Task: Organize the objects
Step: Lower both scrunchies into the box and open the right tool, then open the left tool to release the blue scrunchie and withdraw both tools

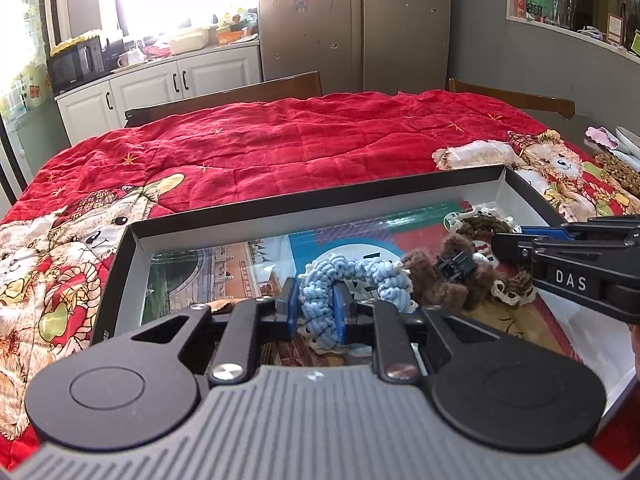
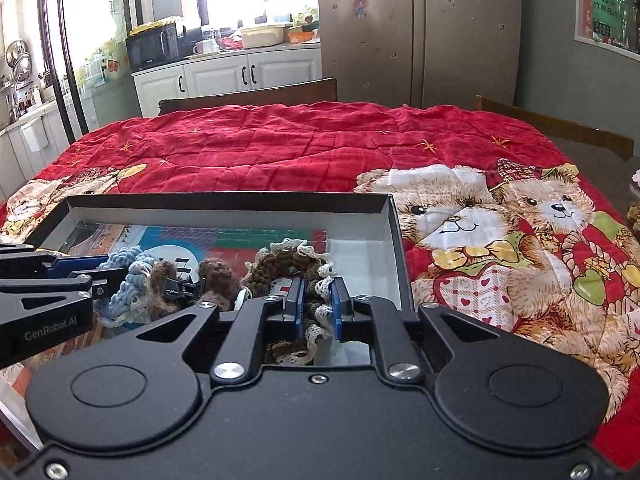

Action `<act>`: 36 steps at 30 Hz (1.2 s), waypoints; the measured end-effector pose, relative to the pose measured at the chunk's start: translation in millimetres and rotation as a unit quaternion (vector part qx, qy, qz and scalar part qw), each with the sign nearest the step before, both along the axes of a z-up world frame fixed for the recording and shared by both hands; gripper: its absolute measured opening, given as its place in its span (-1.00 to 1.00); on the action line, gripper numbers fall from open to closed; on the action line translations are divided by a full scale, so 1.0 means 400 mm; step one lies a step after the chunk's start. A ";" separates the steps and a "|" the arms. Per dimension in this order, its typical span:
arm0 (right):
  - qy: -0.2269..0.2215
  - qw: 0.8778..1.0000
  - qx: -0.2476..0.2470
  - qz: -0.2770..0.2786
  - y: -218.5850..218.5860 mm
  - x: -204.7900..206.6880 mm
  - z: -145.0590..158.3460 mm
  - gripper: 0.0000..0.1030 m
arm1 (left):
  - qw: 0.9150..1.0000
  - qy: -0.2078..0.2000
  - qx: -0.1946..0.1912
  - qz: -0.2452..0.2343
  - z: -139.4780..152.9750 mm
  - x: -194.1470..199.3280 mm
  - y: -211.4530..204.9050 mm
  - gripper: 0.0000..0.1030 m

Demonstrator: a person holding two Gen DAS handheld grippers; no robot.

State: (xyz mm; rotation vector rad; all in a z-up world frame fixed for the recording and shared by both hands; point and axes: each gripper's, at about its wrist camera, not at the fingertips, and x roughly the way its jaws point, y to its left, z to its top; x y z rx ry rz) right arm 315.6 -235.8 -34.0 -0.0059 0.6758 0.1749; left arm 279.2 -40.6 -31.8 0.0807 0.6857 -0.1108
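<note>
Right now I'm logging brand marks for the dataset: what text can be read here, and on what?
"DAS": on the right gripper, seen from the left.
"GenRobot.AI": on the left gripper, seen from the right.
Green wall poster: characters too blurred to read.
Microwave badge: too small.

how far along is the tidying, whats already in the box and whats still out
Done: the brown fuzzy hair clip lies in the black box. In hand: the left gripper has the blue scrunchie between its fingers, and the right gripper is shut on the brown lace-edged scrunchie, both low inside the box. Left: more crocheted pieces on the table's right edge.
</note>
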 end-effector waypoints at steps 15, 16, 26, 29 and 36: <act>-0.008 1.000 0.000 -0.001 -0.001 -0.010 0.004 -0.44 | 1.000 -0.009 0.002 0.002 0.008 -0.008 0.001 -0.01; -0.011 1.000 -0.001 -0.001 0.000 -0.012 0.007 -0.40 | 1.000 -0.011 0.002 0.003 0.010 -0.010 0.001 0.02; -0.034 0.999 -0.008 -0.001 0.003 -0.027 0.019 -0.35 | 0.999 -0.033 0.002 0.003 0.035 -0.036 -0.001 0.21; -0.042 0.999 -0.011 -0.001 0.004 -0.034 0.023 -0.35 | 0.999 -0.037 0.000 0.002 0.042 -0.044 -0.001 0.23; -0.059 0.998 -0.006 0.002 0.001 -0.055 0.043 -0.35 | 0.999 -0.042 -0.004 0.004 0.054 -0.066 0.005 0.27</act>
